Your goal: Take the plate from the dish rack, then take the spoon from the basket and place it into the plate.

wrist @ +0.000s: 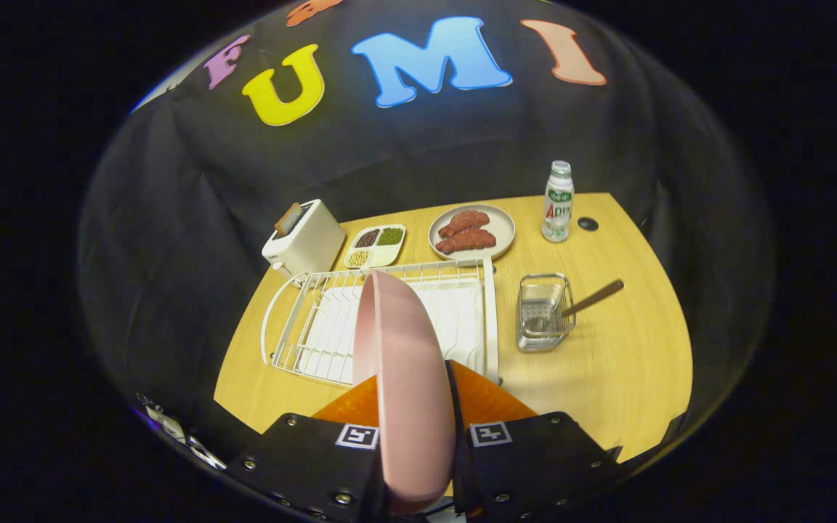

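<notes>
The gripper is clamped on the pink plate, one finger on each face, holding it on edge and raised above the table. The rack lies beyond the fingers at 12 o'clock with nothing standing in its slots, so the first step looks done: the plate is out of the rack, though not yet set down. The basket stands just beside the rack at 2 o'clock, and the spoon is in it, handle leaning out toward 2 o'clock. Left to do, by my reading: put the plate on the table, fetch the spoon, lay it in the plate.
</notes>
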A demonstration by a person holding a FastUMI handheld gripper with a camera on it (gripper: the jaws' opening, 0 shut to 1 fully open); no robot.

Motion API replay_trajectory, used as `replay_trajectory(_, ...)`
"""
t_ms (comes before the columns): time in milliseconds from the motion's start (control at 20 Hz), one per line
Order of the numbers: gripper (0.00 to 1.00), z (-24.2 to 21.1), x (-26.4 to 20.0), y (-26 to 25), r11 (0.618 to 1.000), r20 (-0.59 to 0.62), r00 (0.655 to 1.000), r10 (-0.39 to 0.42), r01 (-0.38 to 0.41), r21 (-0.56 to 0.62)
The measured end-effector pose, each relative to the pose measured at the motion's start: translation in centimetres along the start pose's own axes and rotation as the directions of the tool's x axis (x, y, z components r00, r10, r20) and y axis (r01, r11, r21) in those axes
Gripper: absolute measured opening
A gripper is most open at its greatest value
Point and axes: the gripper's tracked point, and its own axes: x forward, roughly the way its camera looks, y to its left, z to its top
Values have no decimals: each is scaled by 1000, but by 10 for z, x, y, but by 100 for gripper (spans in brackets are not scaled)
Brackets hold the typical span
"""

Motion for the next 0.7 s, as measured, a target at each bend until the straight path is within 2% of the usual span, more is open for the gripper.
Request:
replay_trajectory(150,31,-40,6,-13,994,-30,1000,4,0,113)
replay_trajectory(400,31,-98,15,-35,972,-100,995,-9,32,234)
replay_trajectory(700,31,-147,35,-33,942,-171,984,55,6,335)
